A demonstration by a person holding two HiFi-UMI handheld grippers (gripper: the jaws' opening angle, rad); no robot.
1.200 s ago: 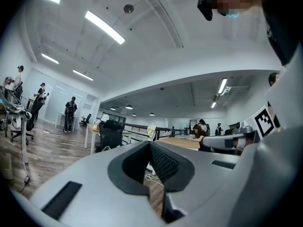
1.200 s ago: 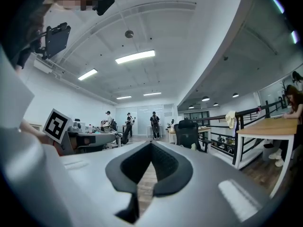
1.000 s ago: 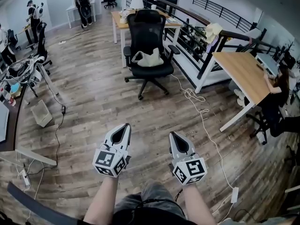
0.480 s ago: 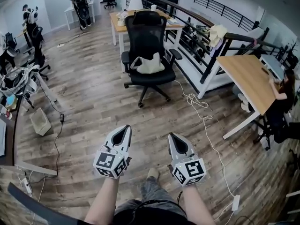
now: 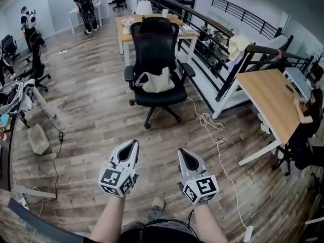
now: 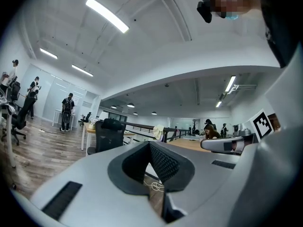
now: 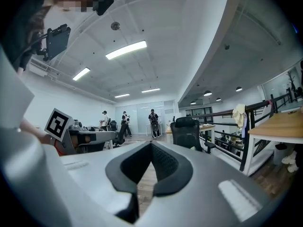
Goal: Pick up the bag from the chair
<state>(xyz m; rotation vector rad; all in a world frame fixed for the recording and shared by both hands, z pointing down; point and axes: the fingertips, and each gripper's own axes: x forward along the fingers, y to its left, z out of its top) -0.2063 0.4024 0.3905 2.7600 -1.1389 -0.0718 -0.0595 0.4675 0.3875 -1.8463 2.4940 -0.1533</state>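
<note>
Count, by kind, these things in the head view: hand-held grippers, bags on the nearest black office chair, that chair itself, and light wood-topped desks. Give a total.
Grippers: 2, the left gripper and the right gripper
Bags: 1, the cream bag on the seat
Chairs: 1, the black chair
Wood-topped desks: 2, the desk behind the chair and the desk at right
Total: 6

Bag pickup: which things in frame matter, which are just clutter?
Job:
- cream bag, on the seat
- black office chair under it
- left tool and right tool, both shut, empty, short of the chair

Clutter:
- white floor cable
- wooden desk at right
- desk with lamp behind the chair
- pale bin at left
</note>
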